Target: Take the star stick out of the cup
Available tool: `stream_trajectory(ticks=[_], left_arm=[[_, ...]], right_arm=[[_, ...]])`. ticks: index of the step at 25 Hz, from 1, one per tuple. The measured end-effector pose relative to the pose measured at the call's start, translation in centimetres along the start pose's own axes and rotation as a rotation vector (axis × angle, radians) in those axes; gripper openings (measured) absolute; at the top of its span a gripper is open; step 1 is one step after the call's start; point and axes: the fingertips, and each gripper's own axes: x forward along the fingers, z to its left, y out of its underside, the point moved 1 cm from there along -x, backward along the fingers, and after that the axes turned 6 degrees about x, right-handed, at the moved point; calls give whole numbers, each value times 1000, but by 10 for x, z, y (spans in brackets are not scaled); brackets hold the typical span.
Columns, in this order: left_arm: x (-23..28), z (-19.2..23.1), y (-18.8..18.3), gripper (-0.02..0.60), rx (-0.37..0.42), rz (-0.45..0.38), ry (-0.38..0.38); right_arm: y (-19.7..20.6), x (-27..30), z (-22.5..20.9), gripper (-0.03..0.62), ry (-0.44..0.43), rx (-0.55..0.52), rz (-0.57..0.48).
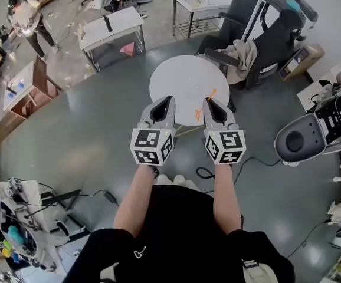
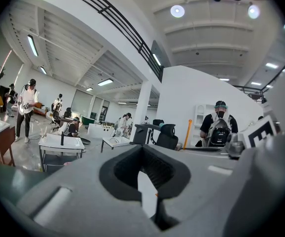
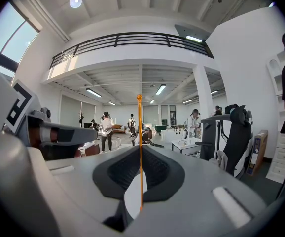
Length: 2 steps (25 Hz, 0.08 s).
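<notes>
Round white counter [image 1: 182,78] underneath, no cup in view.
Right claw [image 3: 141,152] pinches the orange star stick [image 3: 139,117]; left claw [image 2: 143,148] is pressed together, empty. A firm, level pinch seems best.

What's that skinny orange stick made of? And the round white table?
The orange stick, pinched in the right tool, looks like smooth plastic: it is thin, straight, evenly bright and slightly see-through. It might be something else. The round table has a flat, matte white top, probably painted or laminated board, though that's hard to tell.
</notes>
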Motion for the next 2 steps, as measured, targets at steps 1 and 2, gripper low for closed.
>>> stream_trajectory(ticks=[1, 2], left_arm=[[1, 0, 0, 3, 0, 0, -1], [2, 0, 0, 3, 0, -1, -2]], right_arm=[[0, 1, -1, 11, -1, 0, -1], [0, 1, -2, 11, -2, 0, -1]])
